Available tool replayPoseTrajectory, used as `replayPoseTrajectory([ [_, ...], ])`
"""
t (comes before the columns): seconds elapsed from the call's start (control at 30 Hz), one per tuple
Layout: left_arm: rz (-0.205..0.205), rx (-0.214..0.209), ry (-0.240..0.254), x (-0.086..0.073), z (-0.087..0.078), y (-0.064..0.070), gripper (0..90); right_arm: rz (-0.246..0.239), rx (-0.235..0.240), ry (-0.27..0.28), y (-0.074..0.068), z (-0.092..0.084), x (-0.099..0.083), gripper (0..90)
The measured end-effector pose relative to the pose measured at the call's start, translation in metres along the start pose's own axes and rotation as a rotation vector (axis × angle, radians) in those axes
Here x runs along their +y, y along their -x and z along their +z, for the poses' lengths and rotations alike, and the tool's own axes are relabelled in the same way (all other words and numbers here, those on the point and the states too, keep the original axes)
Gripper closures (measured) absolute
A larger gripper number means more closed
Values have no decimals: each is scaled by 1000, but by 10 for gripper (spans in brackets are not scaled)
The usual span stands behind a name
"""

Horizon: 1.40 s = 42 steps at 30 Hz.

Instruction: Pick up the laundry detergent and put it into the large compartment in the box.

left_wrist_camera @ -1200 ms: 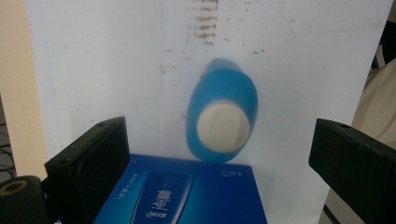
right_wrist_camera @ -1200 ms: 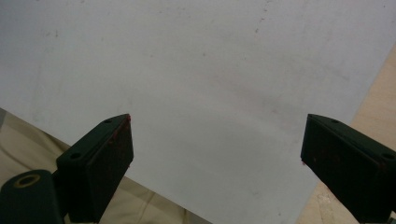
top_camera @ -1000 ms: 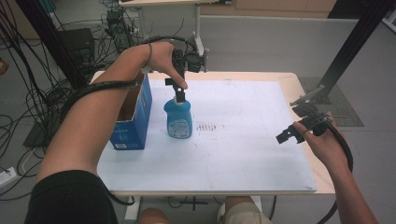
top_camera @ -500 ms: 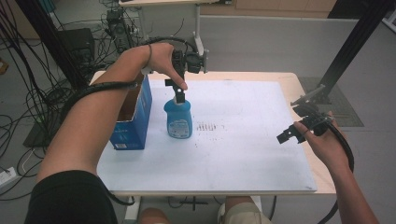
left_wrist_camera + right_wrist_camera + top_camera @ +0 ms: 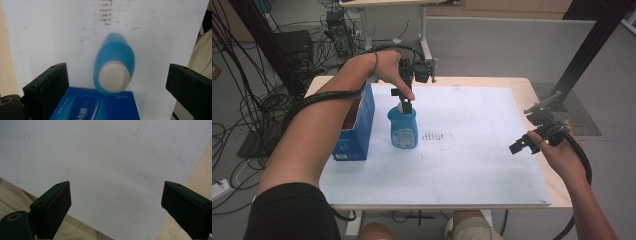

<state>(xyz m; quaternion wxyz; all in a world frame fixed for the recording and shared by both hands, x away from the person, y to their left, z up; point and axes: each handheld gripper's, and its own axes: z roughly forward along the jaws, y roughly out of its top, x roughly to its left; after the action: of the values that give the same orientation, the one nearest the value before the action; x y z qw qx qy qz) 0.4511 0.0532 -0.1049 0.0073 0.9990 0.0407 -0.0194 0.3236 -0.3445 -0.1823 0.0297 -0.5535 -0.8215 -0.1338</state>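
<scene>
Nothing has shifted much since the earlier frames: my left hand-held gripper (image 5: 404, 102) still hangs right over the cap of the blue plastic bottle with a white cap (image 5: 403, 127), and the right hand-held gripper (image 5: 532, 141) stays near the right edge. From the left gripper view I see the bottle (image 5: 113, 65) standing upright between the two black jaws, which are spread wide and clear of it on both sides. The bottle stands on the white board surface (image 5: 472, 165), just beside the blue cardboard box (image 5: 357, 127) at the left edge. The right gripper view shows its jaws held wide apart over bare white board (image 5: 112, 165), gripping nothing. A patch of small dark marks (image 5: 437, 136) sits on the board to the right of the bottle. Under the board, a pale wooden rim (image 5: 557, 185) shows. Around it I see grey floor (image 5: 492, 45), tangled black cables (image 5: 242, 115) on the left, and a black slanted frame post (image 5: 592, 45) on the right.
</scene>
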Motion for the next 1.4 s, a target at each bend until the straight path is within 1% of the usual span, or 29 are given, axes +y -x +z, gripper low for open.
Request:
replayPoseTrajectory([
  [0.2,-3,-2,5,-3,7,0,50,-5,1,-1,-1,1,0,92],
  [0.3,-2,-4,1,-2,10,0,50,-3,0,1,-2,0,0,92],
  [0.33,-1,-3,-4,-2,13,1,50,-3,-1,3,-2,1,0,92],
  [0.47,-2,-5,-1,-2,18,0,51,-4,-1,0,-3,1,0,92],
  [0.5,-2,-11,-3,-2,21,0,50,-6,-2,0,-3,1,0,92],
  [0.63,1,-10,-8,-1,26,0,51,-5,-2,-1,-4,1,0,92],
  [0.9,1,-13,-4,-2,34,0,49,-7,0,-5,-3,3,1,92],
  [1.07,-3,-15,-12,-3,41,1,49,-7,-1,-5,-4,4,1,92],
  [1.4,-12,-19,-9,-7,52,0,49,-14,1,-3,-6,5,1,92],
])
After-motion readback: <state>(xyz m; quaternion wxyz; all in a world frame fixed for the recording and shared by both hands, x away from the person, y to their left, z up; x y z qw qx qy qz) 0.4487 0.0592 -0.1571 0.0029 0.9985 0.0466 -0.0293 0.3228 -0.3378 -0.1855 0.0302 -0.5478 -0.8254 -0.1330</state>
